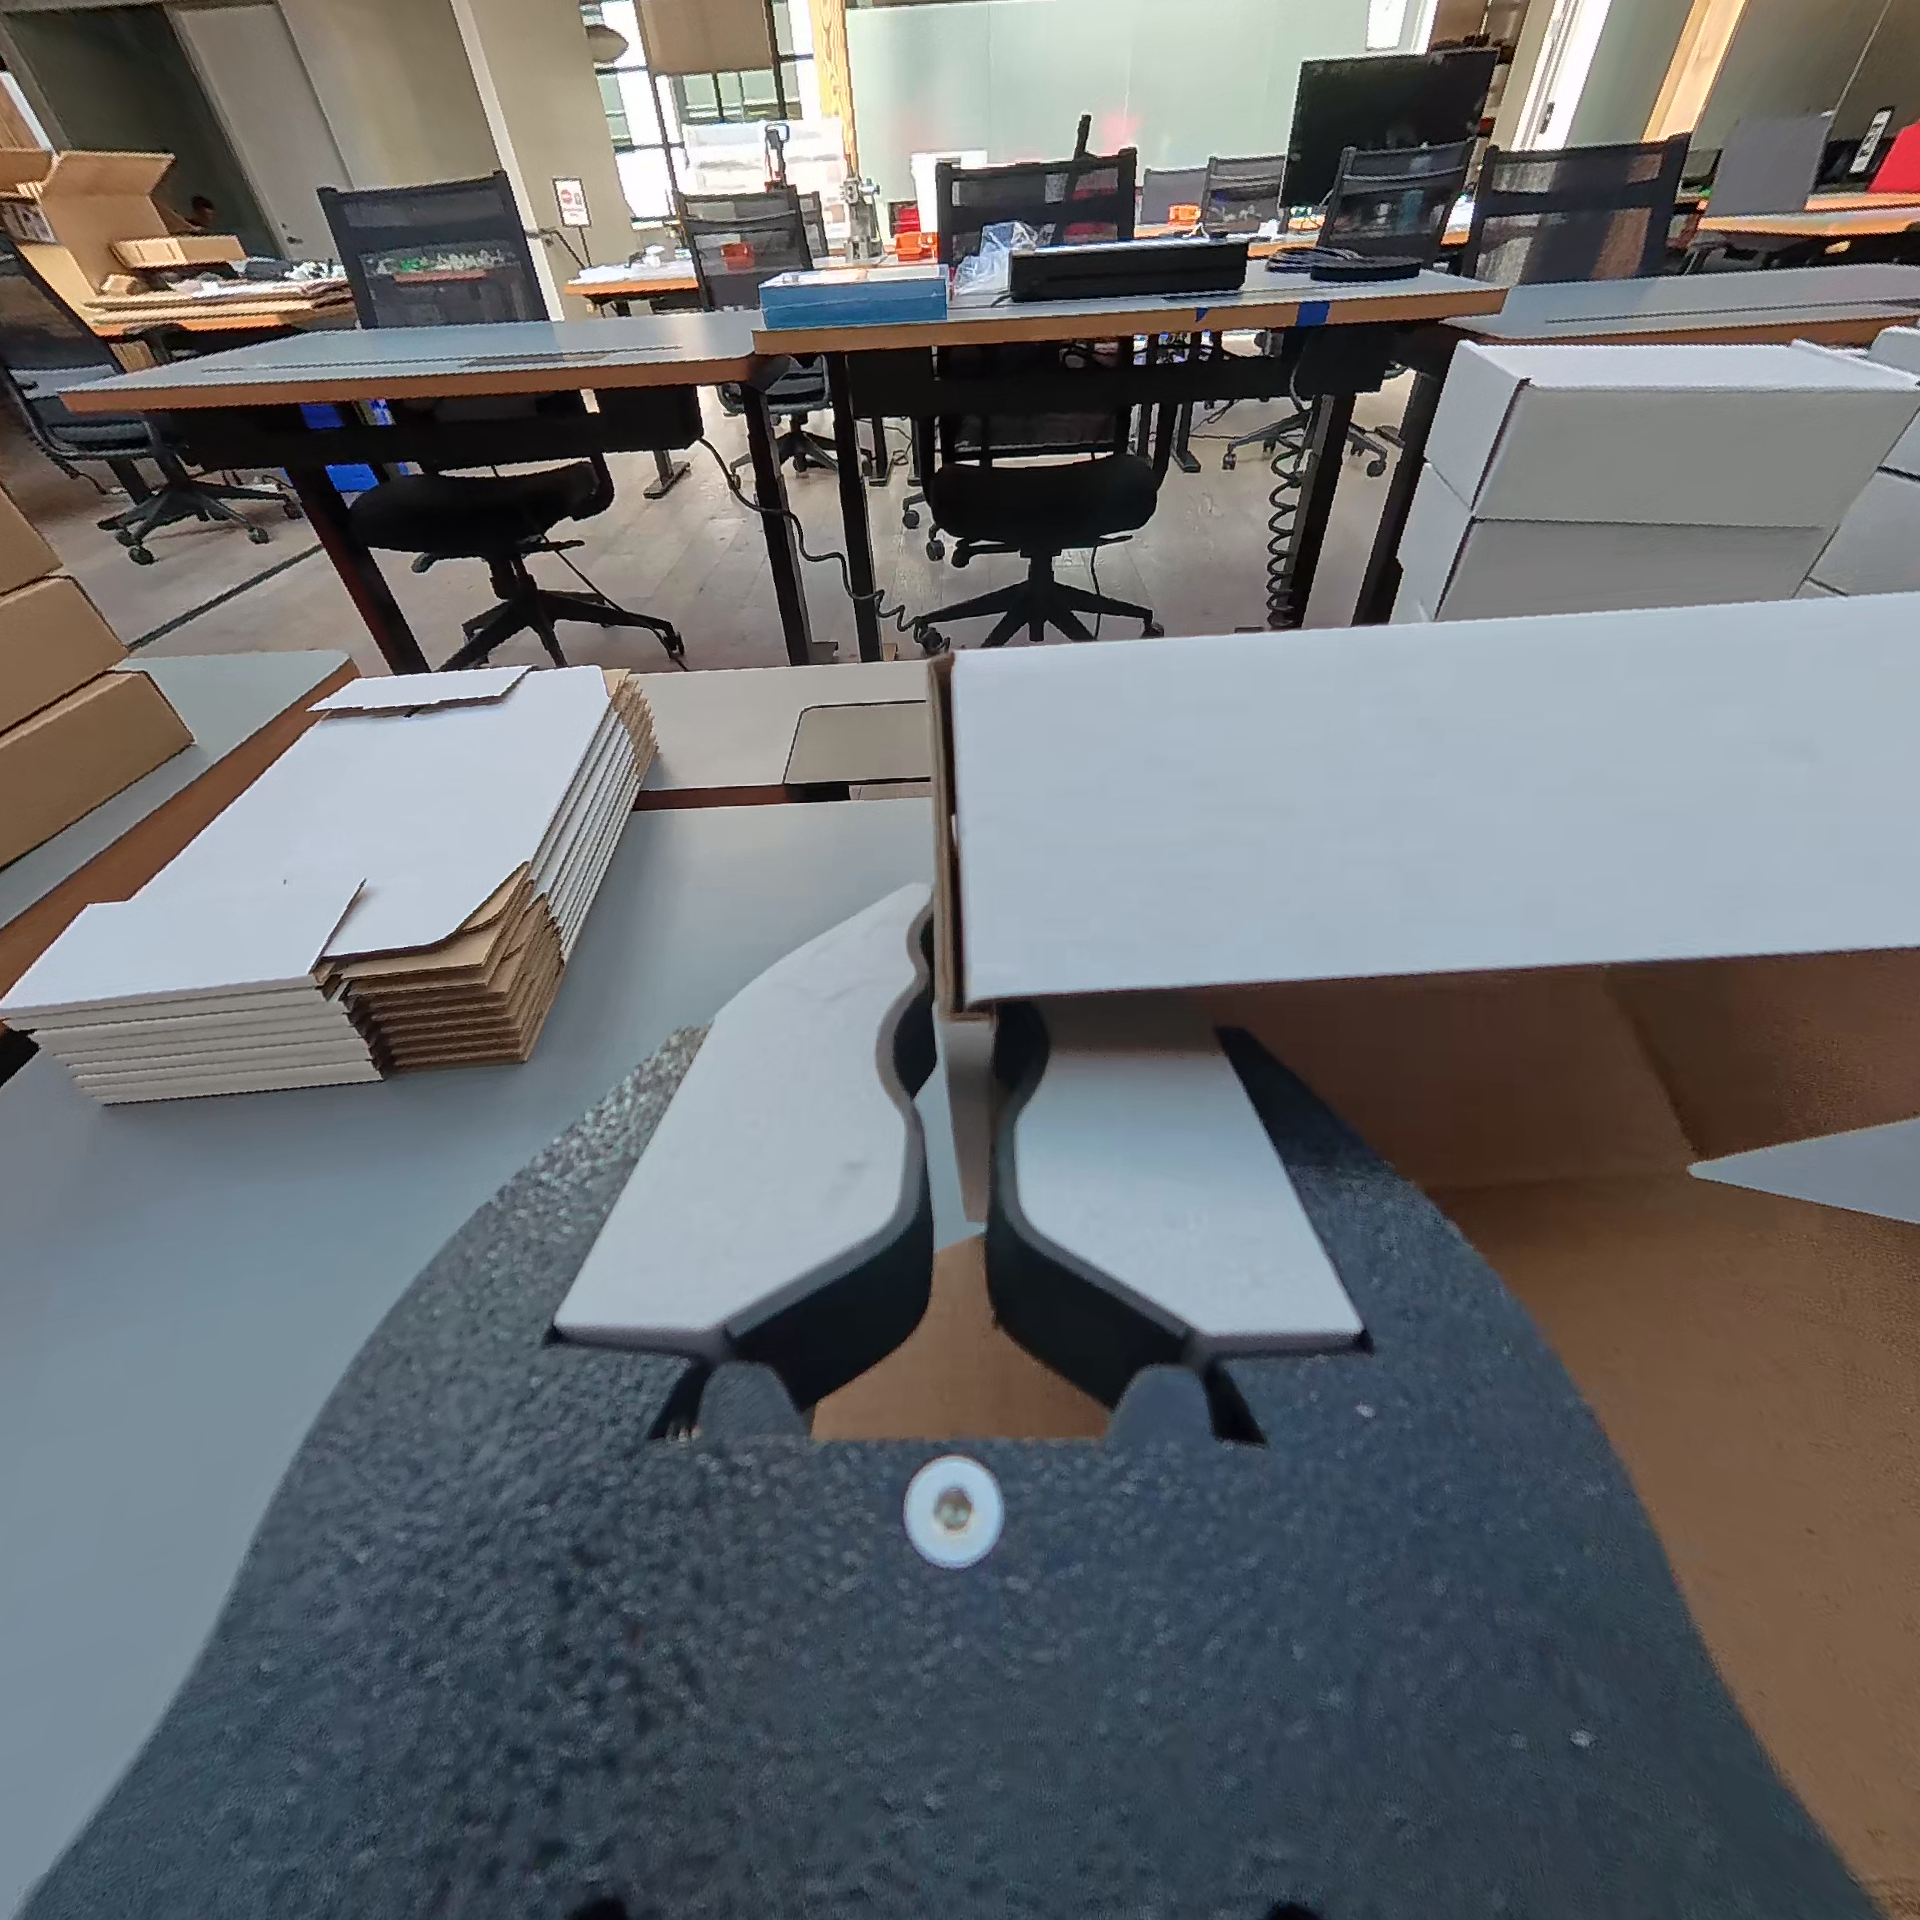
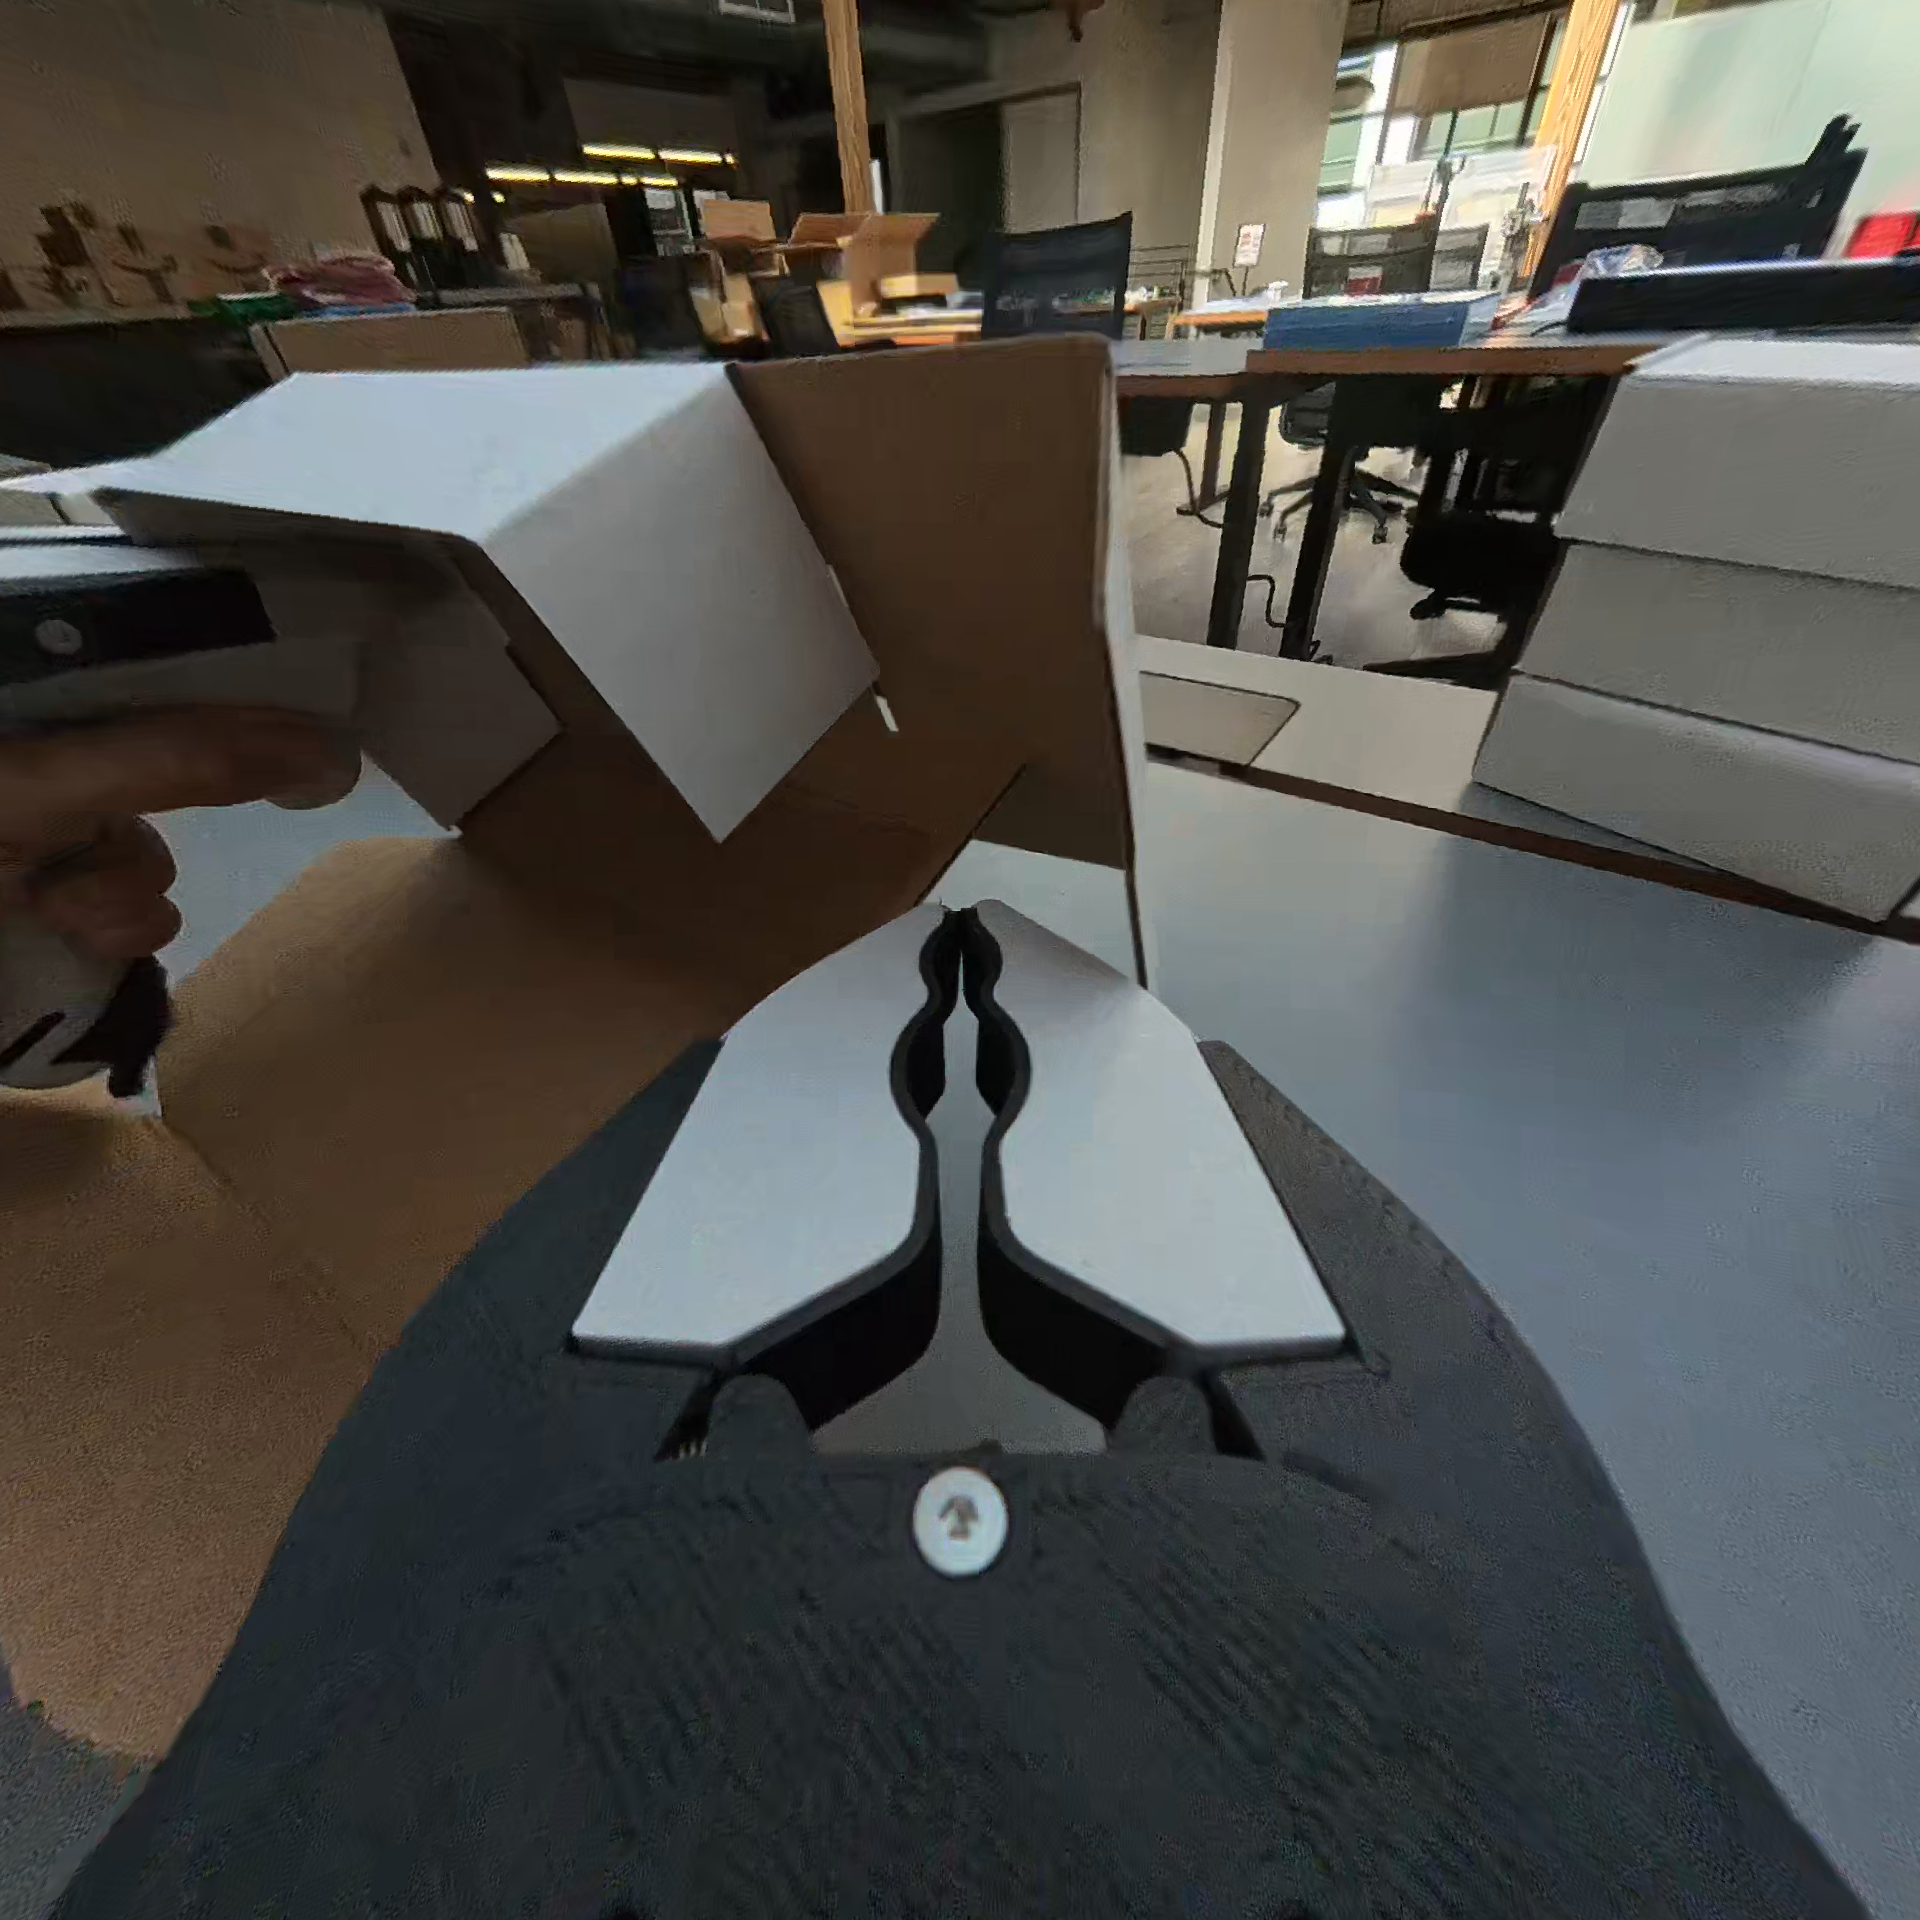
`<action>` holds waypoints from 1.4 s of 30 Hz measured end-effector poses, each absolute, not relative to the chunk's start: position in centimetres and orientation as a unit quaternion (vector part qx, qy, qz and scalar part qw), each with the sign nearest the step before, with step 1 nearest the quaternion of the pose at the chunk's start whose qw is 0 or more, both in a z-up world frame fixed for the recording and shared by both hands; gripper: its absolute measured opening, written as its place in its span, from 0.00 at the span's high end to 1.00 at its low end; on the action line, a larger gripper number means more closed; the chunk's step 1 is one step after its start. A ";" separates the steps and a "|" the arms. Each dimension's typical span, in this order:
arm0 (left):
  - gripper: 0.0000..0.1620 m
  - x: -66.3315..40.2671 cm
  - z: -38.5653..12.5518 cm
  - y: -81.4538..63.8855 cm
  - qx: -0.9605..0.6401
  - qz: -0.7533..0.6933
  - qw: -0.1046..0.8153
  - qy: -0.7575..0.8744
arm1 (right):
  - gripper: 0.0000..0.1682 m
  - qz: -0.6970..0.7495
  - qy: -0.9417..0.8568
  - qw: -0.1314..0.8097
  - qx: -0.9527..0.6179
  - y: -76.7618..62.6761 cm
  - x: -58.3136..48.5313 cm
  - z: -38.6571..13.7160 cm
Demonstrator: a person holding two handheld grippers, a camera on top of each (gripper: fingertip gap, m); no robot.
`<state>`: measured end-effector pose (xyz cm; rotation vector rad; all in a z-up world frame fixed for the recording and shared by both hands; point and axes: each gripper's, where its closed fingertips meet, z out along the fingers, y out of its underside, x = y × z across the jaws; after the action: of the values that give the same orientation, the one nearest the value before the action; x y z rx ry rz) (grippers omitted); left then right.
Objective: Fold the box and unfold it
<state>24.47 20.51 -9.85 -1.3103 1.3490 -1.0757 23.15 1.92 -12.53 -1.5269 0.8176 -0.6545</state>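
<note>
Left wrist view: the left claw (image 1: 961, 997) grips the near-left corner of the half-folded box (image 1: 1403, 810), which runs long to the right over the grey surface (image 1: 208, 1299). Right claw (image 2: 961, 920), tips together and empty, sits just beside the box's right flap (image 2: 935, 582).

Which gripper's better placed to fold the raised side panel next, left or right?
Left, probably. The left gripper already straddles the white panel edge of the box, fingers either side. The right gripper is shut, empty, just short of the brown flap.
</note>
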 end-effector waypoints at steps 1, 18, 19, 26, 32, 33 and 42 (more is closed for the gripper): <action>0.97 24.4 -9.8 20.4 -0.535 -0.438 0.470 0.549 | 1.00 -0.299 0.336 0.577 -0.682 2.1 23.1 -12.9; 0.96 24.4 -8.9 19.0 -0.568 -0.482 0.401 0.533 | 1.00 -0.549 0.044 0.232 -0.802 8.6 23.2 -15.1; 0.96 24.3 -8.6 19.0 -0.566 -0.484 0.400 0.534 | 1.00 -0.546 0.028 0.219 -0.808 8.9 23.1 -15.5; 0.97 24.6 -9.3 20.5 -0.555 -0.446 0.431 0.554 | 1.00 -0.500 0.046 0.262 -0.824 9.9 22.2 -15.3; 0.97 25.1 -9.7 22.7 -0.557 -0.429 0.444 0.556 | 0.99 -0.322 0.105 0.498 -0.798 10.4 17.7 -11.1; 0.97 25.1 -9.9 22.9 -0.558 -0.429 0.439 0.558 | 0.99 -0.295 0.112 0.537 -0.783 10.0 16.9 -10.0; 0.97 25.3 -11.3 22.8 -0.574 -0.457 0.377 0.565 | 0.75 -0.304 0.277 0.609 -0.679 -2.6 23.1 -4.8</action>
<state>25.29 22.78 -11.29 -1.4687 1.4440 -1.1688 23.11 -2.62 -4.82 -1.5679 0.6399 -0.7011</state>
